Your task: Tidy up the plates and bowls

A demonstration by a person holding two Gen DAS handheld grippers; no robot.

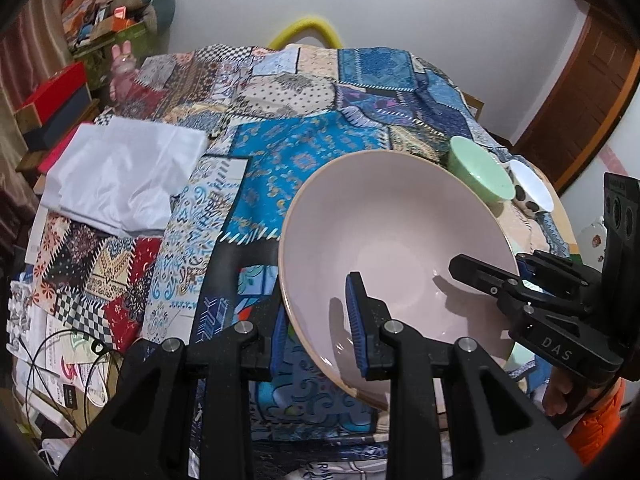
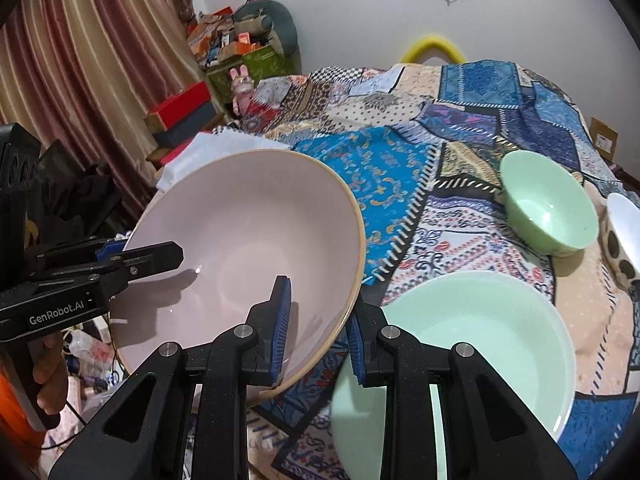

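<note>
A large pale pink bowl is held tilted above the patchwork tablecloth by both grippers. My left gripper is shut on its near rim, one pad inside and one outside. My right gripper is shut on the opposite rim in the same way; it also shows in the left wrist view. A large mint green bowl sits on the cloth just right of the pink bowl. A small mint green bowl stands further back, next to a white bowl with dark spots.
A folded white cloth lies on the table's left side. Boxes and clutter pile against the curtain at the back left. Cables and papers lie at the table's left front edge. A yellow chair back rises behind the table.
</note>
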